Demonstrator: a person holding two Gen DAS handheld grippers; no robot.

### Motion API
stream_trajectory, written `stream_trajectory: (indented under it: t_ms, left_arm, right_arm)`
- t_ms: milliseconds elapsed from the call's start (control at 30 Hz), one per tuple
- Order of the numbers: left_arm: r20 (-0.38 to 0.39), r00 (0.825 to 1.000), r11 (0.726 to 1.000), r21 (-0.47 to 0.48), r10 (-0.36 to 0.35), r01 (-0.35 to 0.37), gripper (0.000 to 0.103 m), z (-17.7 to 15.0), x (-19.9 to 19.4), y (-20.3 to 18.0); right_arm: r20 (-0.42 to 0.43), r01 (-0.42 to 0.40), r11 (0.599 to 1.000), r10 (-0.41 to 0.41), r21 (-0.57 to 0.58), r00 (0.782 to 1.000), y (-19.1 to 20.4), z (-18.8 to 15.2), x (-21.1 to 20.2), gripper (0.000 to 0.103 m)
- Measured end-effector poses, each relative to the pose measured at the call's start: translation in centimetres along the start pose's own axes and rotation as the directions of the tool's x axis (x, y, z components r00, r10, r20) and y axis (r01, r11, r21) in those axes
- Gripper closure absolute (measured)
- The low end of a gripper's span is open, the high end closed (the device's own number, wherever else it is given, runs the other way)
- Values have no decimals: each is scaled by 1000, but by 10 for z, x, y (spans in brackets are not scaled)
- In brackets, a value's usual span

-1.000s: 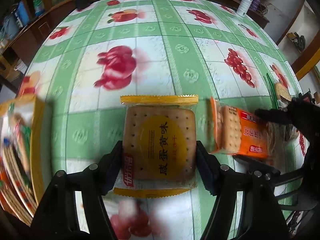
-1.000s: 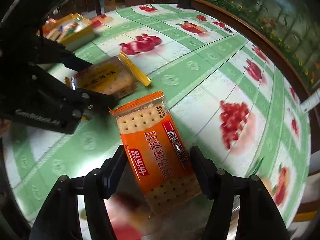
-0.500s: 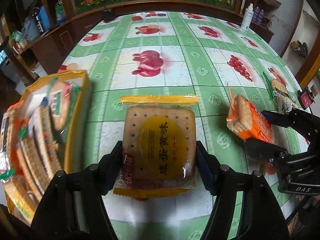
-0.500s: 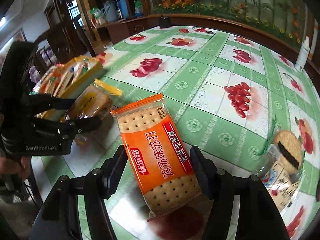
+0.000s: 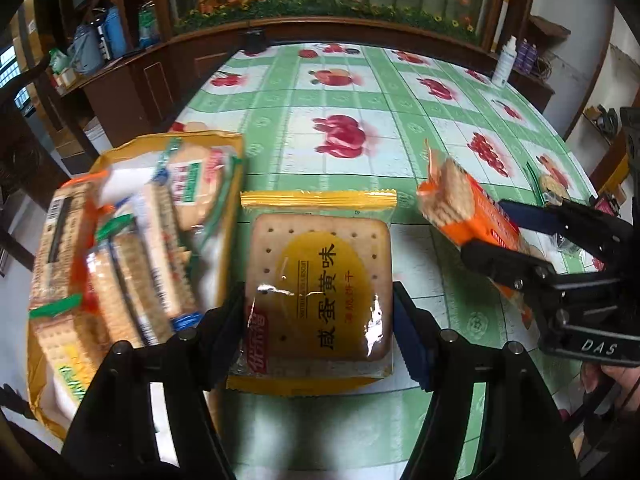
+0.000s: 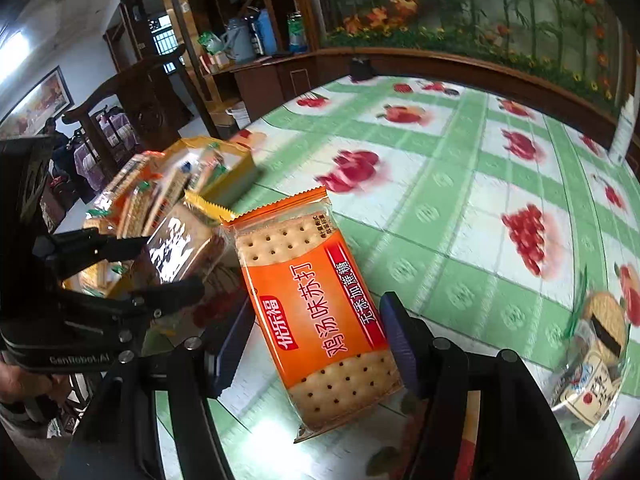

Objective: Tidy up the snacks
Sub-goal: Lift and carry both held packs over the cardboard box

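The yellow box [image 5: 230,216], at nine o'clock in the left wrist view, stands on the table [image 5: 360,120] packed with cracker packs on edge; their labels are too blurred to read. The left gripper [image 5: 318,320] is clamped partway on a yellow pack [image 5: 318,292] just beside the box. The right gripper [image 6: 316,340] pinches an orange pack [image 6: 316,312] above the cloth. At four o'clock in the right view lies what may be a clear bag [image 6: 592,360] of biscuits.
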State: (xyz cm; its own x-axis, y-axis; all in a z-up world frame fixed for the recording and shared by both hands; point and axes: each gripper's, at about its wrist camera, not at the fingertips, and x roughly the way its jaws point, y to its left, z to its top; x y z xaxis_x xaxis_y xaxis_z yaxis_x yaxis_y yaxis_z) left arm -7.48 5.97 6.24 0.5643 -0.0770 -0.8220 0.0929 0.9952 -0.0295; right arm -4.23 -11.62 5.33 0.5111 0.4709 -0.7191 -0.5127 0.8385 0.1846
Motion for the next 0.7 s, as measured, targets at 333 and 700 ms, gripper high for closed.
stream_trajectory:
  t_ms: [333, 700]
  left_arm:
    - [31, 998, 997, -60, 48, -46, 33, -7, -22, 47]
    - [9, 994, 983, -149, 108, -105, 33, -29, -32, 109]
  right_arm:
    - [13, -47, 996, 48, -76, 999, 46, 31, 16, 39]
    - [-9, -119, 983, 119, -140, 993, 97, 73, 53, 39]
